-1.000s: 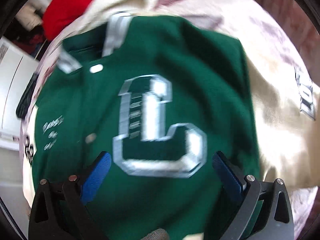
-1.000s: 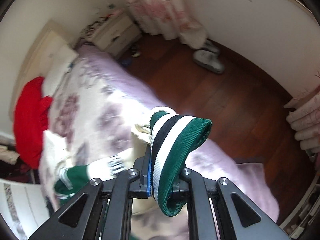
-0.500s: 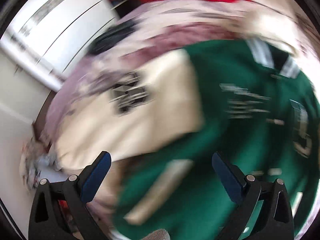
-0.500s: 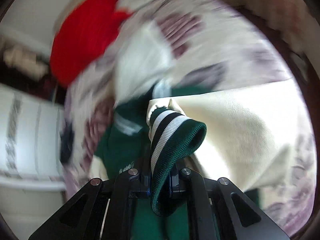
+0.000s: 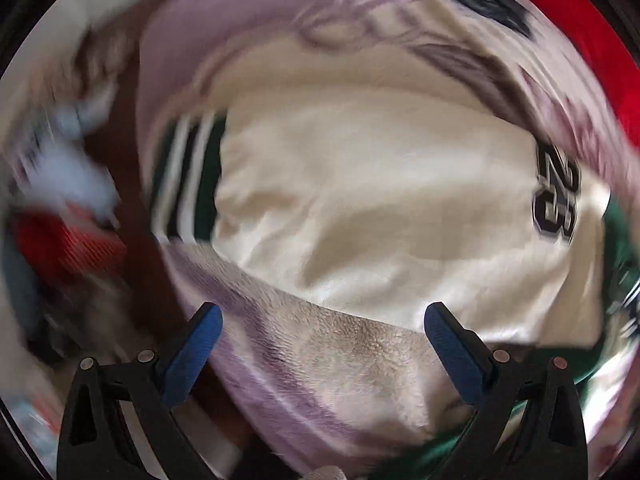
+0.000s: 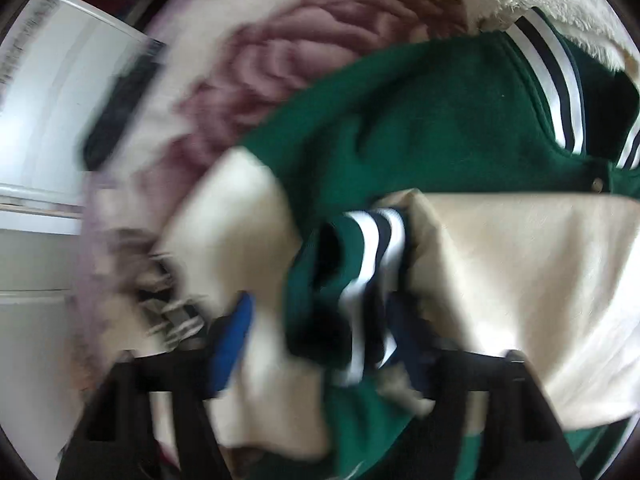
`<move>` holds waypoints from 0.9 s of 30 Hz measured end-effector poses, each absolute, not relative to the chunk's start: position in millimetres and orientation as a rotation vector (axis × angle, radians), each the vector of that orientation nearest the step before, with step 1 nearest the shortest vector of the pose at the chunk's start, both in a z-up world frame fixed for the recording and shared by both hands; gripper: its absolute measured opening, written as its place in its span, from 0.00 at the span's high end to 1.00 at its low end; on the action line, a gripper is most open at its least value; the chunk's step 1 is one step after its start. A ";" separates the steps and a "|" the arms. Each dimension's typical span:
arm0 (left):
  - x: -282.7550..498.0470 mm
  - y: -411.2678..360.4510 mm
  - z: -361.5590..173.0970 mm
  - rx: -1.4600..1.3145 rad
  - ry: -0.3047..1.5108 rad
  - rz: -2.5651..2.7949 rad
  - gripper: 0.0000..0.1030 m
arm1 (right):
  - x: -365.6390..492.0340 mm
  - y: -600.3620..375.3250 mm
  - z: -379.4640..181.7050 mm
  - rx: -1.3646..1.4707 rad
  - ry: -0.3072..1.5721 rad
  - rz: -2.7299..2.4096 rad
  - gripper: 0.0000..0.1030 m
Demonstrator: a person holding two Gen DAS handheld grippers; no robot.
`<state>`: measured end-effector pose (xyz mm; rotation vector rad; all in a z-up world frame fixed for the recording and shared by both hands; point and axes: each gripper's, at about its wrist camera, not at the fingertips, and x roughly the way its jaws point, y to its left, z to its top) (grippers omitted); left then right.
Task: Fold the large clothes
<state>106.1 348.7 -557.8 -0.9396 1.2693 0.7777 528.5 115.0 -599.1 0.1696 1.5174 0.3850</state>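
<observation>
- left tool (image 5: 322, 346) up close: blue pads spread wide, nothing between them, hovering over the fluffy blanket (image 5: 352, 364) on the bed.
- right tool (image 6: 320, 332), heavily blurred: its pads look parted with the striped cuff (image 6: 360, 276) lying between them; whether they pinch that cuff i cannot tell.
- that cuff sits at the end of a cream sleeve (image 6: 520, 280) running off to the right of the right view, laid across the jacket's green body (image 6: 420, 120).
- left view, just past the blanket edge: the other cream sleeve (image 5: 380, 200) stretches across the frame, its striped cuff end (image 5: 188, 176) on the left near the bed's edge, the "23" patch (image 5: 556, 200) on the right.
- the relation that counts: this sleeve's long axis lies crosswise ahead of the left tool, so the left tool is clearly the nearer one; my guess is it should go for the cuff end, ahead and to its left.
- farther back: the striped collar (image 6: 556, 80) at upper right of the right view, a white cabinet (image 6: 40, 120) at left.
</observation>
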 end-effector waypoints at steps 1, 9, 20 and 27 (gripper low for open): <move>102.4 354.7 -566.7 -1.015 1.257 0.773 0.00 | 524.3 107.8 -592.8 0.174 1.525 0.359 0.28; 67.4 412.4 -623.4 -1.471 0.981 0.975 0.33 | 522.1 14.3 -558.1 0.320 1.520 0.137 0.28; 154.2 510.7 -508.4 -1.042 0.683 0.950 0.88 | 542.6 24.4 -586.9 0.364 1.467 0.087 0.28; 226.7 527.7 -468.8 -0.922 0.639 0.849 0.89 | 563.9 91.1 -663.2 0.358 1.620 0.136 0.27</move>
